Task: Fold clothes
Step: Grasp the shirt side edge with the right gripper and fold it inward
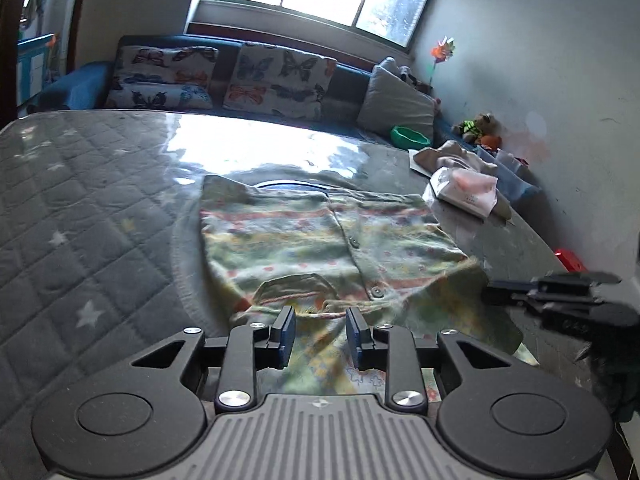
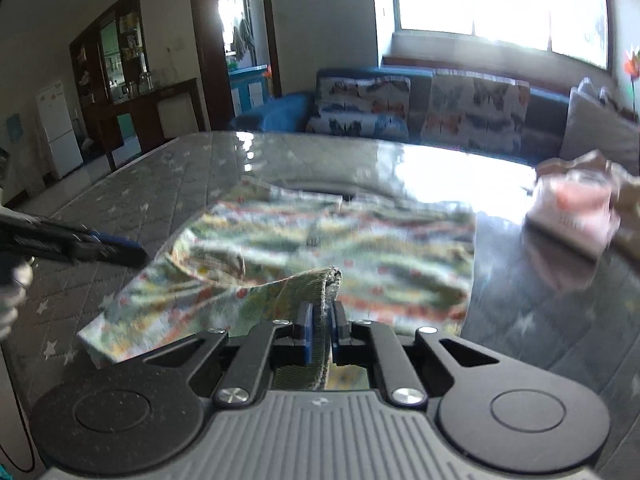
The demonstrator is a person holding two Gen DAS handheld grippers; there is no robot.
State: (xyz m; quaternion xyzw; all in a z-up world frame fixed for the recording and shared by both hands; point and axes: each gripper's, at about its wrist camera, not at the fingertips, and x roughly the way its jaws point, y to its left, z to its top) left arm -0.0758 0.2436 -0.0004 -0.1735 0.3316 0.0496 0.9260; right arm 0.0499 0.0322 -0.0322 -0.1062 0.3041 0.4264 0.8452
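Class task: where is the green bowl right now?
In the left wrist view, the green bowl sits at the table's far right, before the grey cushion.

Both wrist views look down, close over one garment (image 1: 320, 240).

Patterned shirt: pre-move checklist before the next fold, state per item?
1. Right gripper shut on the ribbed hem of the patterned shirt: ok.
2. Left gripper gripping cloth: not ok, pads apart, shirt only lies under them.
3. Shirt body flat on the table: ok at the far half, near edge lifted and bunched.
4. Fold path free: tissue pack lies right of the shirt, apart from it: ok.
5. Both near corners held evenly: cannot tell, right view is blurred.
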